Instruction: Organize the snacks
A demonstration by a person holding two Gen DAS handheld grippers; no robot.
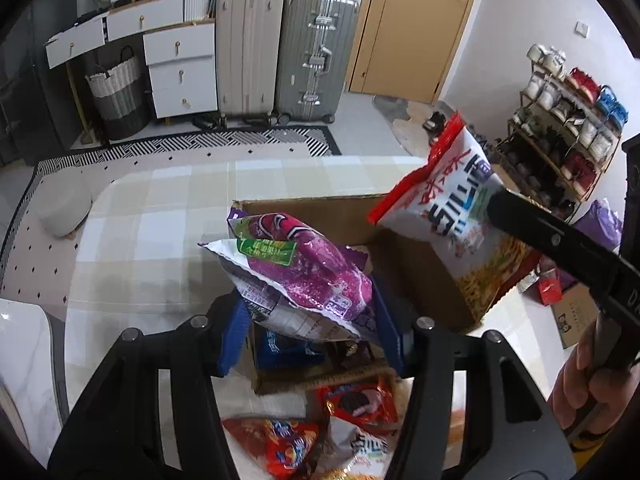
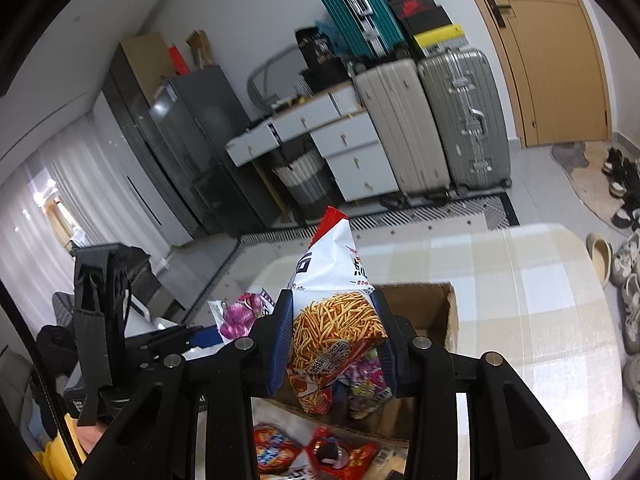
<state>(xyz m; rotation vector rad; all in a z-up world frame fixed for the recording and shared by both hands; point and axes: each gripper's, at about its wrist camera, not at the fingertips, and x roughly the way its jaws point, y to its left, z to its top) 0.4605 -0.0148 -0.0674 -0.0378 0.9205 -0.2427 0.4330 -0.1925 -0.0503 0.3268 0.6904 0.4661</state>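
Note:
My left gripper [image 1: 310, 330] is shut on a purple snack bag [image 1: 304, 276], held above the near end of an open cardboard box [image 1: 416, 276] on the checked table. My right gripper [image 2: 334, 344] is shut on a white and red bag of potato sticks [image 2: 336, 308], which hangs over the same box [image 2: 432, 312]. That bag [image 1: 452, 216] shows at the right of the left wrist view, over the box's far right side. The purple bag [image 2: 240, 314] and the left gripper show at the left of the right wrist view. A blue packet [image 1: 288, 346] and colourful sweets [image 2: 366, 388] lie inside the box.
Red snack packets [image 1: 360, 400] and an orange one [image 1: 288, 448] lie on the table [image 1: 160, 216] in front of the box. Suitcases [image 1: 280, 48], a drawer unit [image 1: 180, 64] and a shoe rack [image 1: 560, 128] stand beyond the table. A hand [image 1: 584, 384] holds the right gripper's handle.

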